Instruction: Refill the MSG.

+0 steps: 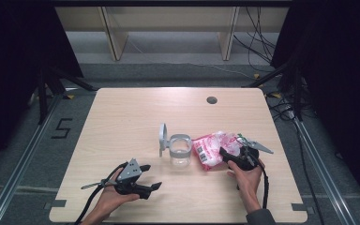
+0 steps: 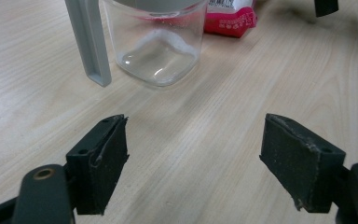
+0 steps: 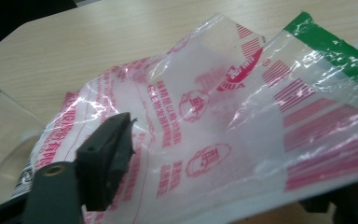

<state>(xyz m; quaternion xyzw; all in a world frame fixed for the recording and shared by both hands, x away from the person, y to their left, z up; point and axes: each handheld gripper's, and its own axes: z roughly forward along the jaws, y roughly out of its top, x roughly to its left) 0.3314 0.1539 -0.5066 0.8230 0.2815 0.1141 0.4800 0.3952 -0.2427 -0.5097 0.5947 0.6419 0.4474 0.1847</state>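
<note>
Your right gripper (image 1: 233, 157) sits at the near right edge of the bag (image 1: 213, 147), a crinkled clear packet with pink print and a green strip. In the right gripper view the plastic (image 3: 223, 130) lies between the jaws; the left pad is in front of the film, the other jaw is hidden behind it, so you cannot tell whether they pinch it yet. The bag lies on the table (image 1: 122, 112) right of centre, just right of the glass (image 1: 180, 151) in its grey holder (image 1: 163, 138). Your left gripper (image 1: 151, 177) rests at the near left, jaws spread wide over bare wood, pointing toward the glass (image 2: 156, 51).
</note>
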